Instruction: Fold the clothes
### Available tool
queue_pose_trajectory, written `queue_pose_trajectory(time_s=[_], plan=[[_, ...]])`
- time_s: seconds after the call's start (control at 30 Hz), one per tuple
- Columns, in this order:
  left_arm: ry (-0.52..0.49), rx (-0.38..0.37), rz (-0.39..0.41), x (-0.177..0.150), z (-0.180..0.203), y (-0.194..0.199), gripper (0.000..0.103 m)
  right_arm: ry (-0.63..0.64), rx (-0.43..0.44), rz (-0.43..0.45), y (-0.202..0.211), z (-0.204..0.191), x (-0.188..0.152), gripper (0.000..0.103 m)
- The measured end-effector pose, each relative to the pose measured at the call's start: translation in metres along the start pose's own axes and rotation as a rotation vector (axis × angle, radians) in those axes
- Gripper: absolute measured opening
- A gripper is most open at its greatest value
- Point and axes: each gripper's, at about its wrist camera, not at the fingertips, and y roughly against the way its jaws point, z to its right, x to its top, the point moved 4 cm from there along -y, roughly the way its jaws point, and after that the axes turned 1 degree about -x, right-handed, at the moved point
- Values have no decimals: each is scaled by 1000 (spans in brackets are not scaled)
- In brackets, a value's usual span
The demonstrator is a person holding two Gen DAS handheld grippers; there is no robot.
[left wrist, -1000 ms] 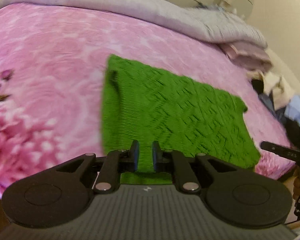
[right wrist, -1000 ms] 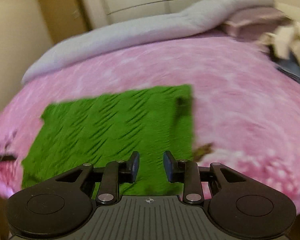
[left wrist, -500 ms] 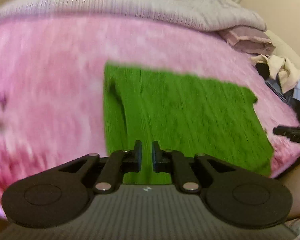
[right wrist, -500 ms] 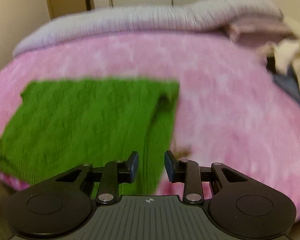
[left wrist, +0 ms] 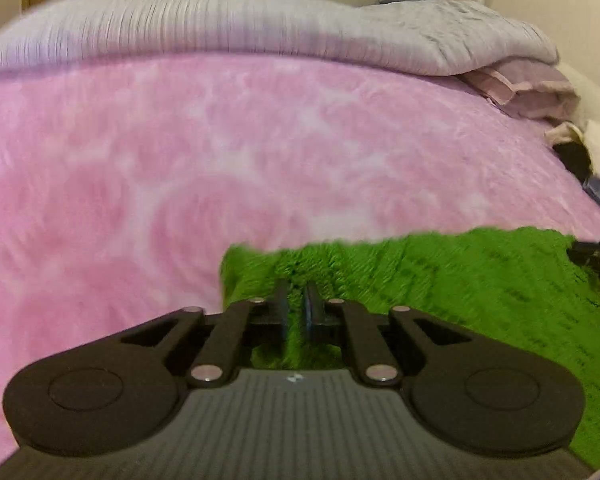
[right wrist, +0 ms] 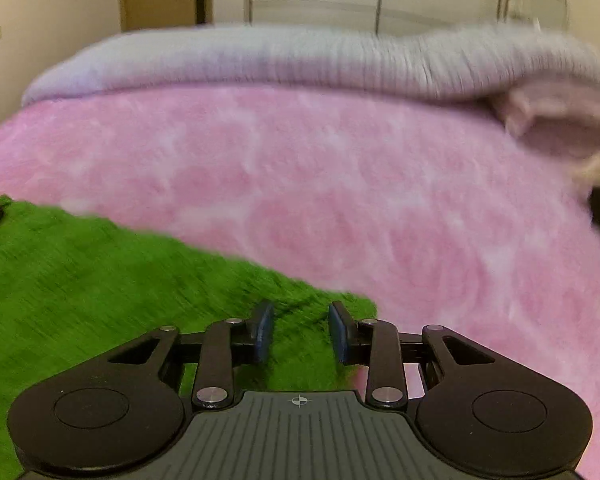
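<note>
The bed [left wrist: 180, 152], covered by a pink plush blanket, fills most of both wrist views, with a grey quilt [left wrist: 260, 28] bunched along its far side in the upper part of the frame and a heap of other clothes [left wrist: 592, 152] at the right edge of the left wrist view. The green knitted garment [left wrist: 480, 288] sits low in both pictures: at lower right in the left wrist view, at lower left in the right wrist view [right wrist: 80, 280]. A second ago it lay spread across the middle of each frame, seen whole from farther back; now only its far edge shows, right at the fingertips, so both grippers have come forward and down to that edge. The left gripper [left wrist: 295, 310] is nearly shut, its jaws a narrow slit with green knit bunched between them, and it looks clamped on the garment's far left corner. The right gripper [right wrist: 300, 330] stands at a moderate width over the far right corner, with fabric lying between the jaws; whether the pads press on it I cannot tell through the blur. Judging from this, the far edge is being taken at both corners, which suits drawing it toward the near side for the next fold.
</note>
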Motion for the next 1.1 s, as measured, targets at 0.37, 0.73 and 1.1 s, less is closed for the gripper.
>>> queue_pose_trajectory(time_s=[0.37,0.73,1.1], plan=[[-55,-2,27,35,37,36,6,-32,37,47,29,-13,40,33],[-107,1,-47,7,59,-10,8,19,62,1,-18,-37,17,32],[-70,-2,-24,-24,68,100,8,-101,84,44,104,-46,-5,33]])
